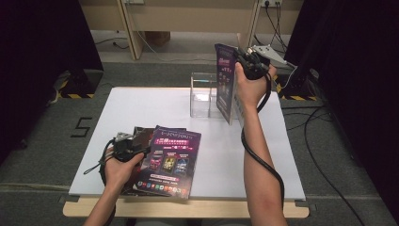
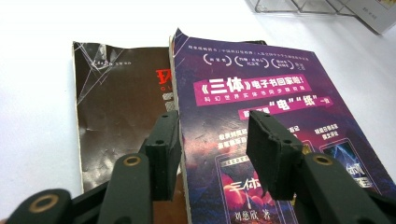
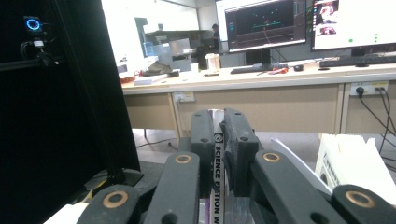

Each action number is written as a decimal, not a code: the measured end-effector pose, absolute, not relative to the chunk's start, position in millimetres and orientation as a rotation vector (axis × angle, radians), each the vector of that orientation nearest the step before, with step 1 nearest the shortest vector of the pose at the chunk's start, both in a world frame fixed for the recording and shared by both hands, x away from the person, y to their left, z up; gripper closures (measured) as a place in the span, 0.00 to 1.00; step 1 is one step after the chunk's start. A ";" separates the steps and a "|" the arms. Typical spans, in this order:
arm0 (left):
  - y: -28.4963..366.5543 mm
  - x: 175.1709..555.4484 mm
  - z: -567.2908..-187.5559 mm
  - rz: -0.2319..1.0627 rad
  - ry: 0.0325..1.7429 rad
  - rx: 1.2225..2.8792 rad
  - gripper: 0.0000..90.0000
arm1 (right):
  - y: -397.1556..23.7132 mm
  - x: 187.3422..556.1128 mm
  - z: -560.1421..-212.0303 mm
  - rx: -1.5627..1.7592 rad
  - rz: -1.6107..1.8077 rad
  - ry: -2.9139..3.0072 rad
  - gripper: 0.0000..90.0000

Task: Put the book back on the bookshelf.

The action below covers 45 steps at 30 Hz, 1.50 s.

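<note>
The upright book point(image 1: 226, 82) is clamped in the right gripper point(image 1: 249, 61) for slotting into the clear holder point(image 1: 203, 94) — the left gripper point(image 1: 126, 147), jaws apart, is rested on the stack point(image 1: 169, 160).

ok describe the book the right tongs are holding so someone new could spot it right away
Start at the clear box at the far side of the white table. Just to its right, the right tongs hold a purple book upright above the table, clamped at its top edge. Unlike the two books lying flat by the left tongs, it stands on end in the air.
</note>
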State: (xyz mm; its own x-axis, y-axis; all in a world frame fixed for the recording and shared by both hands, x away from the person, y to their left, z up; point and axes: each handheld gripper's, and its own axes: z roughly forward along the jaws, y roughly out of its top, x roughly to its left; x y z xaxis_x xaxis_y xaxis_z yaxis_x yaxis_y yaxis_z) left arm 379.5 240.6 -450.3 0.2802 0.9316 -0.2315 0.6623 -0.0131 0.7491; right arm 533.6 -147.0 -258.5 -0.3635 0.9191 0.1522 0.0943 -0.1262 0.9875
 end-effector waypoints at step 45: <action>242.3 377.9 -451.0 0.412 1.466 1.739 0.60 | -145.1 504.2 -297.0 1.094 1.498 1.492 0.92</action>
State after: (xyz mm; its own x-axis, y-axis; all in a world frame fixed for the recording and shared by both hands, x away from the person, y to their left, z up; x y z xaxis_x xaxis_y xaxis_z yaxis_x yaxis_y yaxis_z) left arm 377.9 242.3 -451.0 0.2733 0.9307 -0.2431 0.6673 -0.0014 0.7448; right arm 504.2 -145.1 -297.0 -0.3597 0.9307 0.0662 0.0622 -0.0468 0.9970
